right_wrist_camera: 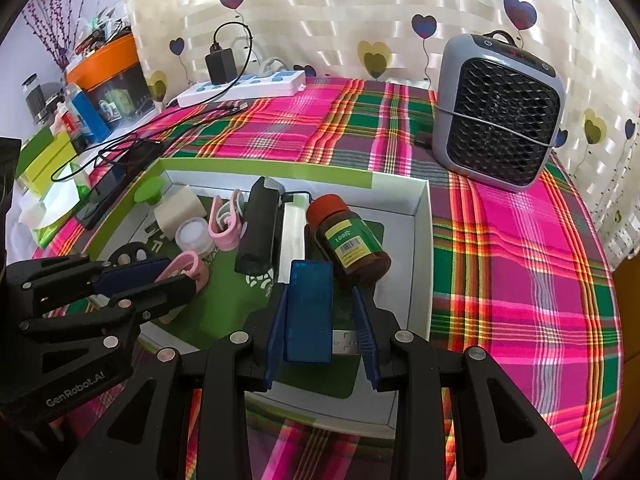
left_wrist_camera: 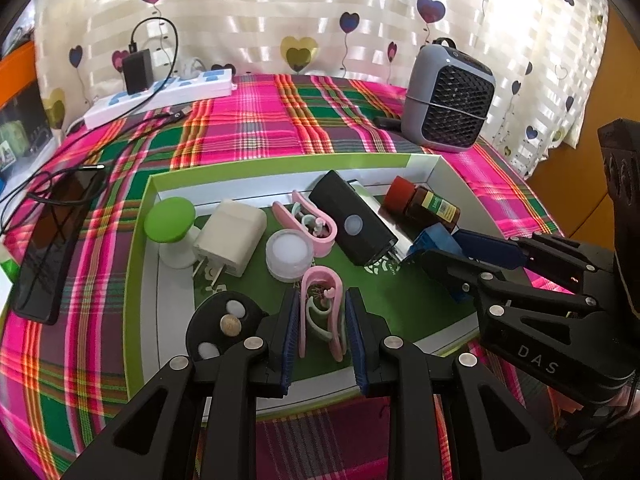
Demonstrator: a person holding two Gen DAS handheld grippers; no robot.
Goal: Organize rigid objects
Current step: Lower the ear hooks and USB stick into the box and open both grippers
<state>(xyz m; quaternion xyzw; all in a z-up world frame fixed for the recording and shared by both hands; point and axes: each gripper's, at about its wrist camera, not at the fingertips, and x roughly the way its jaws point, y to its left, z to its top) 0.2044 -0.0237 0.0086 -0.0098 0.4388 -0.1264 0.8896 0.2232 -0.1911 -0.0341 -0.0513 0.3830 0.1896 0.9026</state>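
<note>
A white tray with a green rim (left_wrist_camera: 280, 162) (right_wrist_camera: 260, 168) lies on the plaid cloth and holds the objects. My left gripper (left_wrist_camera: 322, 292) is shut on a pink clip (left_wrist_camera: 322, 312) low over the tray's near side. My right gripper (right_wrist_camera: 321, 290) is shut on a blue USB stick (right_wrist_camera: 310, 312) whose metal plug shows beside the right pad. It hangs over the tray's right part, just in front of a brown bottle with a red cap (right_wrist_camera: 346, 238) lying on its side. Each gripper shows in the other view: the left gripper (right_wrist_camera: 152, 280) and the right gripper (left_wrist_camera: 424, 256).
Also in the tray are a green-topped stand (left_wrist_camera: 170, 220), a white plug (left_wrist_camera: 232, 236), a round white puck (left_wrist_camera: 289, 254), a second pink clip (left_wrist_camera: 316, 220), a black box (left_wrist_camera: 352, 220) and a black disc (left_wrist_camera: 224, 320). A grey fan (right_wrist_camera: 500, 116), a power strip (left_wrist_camera: 160, 96) and a phone (left_wrist_camera: 56, 240) surround it.
</note>
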